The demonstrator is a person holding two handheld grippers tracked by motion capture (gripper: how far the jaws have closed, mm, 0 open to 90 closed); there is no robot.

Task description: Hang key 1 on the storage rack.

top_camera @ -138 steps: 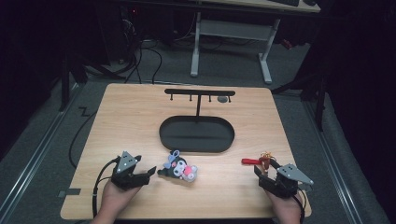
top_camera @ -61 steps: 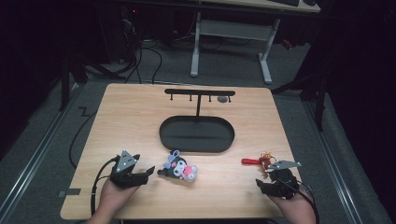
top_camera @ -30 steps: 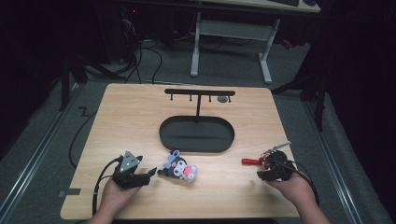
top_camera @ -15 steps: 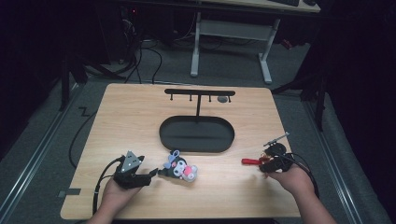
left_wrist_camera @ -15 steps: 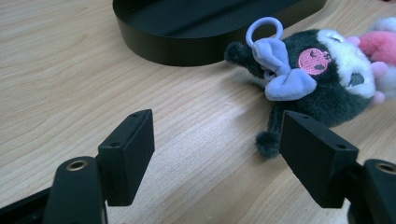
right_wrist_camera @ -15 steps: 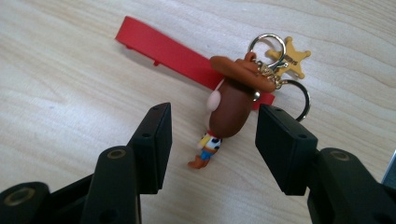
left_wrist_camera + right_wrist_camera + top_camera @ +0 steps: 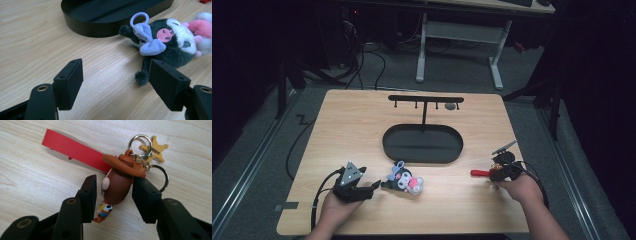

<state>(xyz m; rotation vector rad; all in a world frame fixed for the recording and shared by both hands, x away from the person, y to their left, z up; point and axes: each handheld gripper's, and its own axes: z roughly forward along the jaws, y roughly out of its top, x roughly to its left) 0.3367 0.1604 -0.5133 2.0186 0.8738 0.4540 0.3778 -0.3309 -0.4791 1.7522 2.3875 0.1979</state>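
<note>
A cowboy figure keychain [image 7: 117, 185] with a red strap [image 7: 72, 150], a yellow star [image 7: 155, 150] and metal rings lies on the table at the right. My right gripper [image 7: 115, 182] straddles the figure, and its jaws have just been closing. The right pad touches the hat brim, while a thin gap remains at the left pad. In the high view the right gripper [image 7: 498, 171] sits just right of the red strap [image 7: 478, 173]. My left gripper [image 7: 116, 72] rests open on the table, just short of a dark plush toy [image 7: 170, 47] with a lilac bow. The toy [image 7: 404, 180] lies front centre.
A black oval tray [image 7: 387, 145] sits mid-table, with a black T-shaped hook rack [image 7: 425, 99] rising behind it. A small grey item [image 7: 451, 106] hangs from the rack. Cables trail from both grippers, and the table's right edge lies close to my right hand.
My right hand has shifted a little farther from the front edge, over the keychain, and the gripper has tipped down onto it. The left hand and the plush toy have stayed put.
</note>
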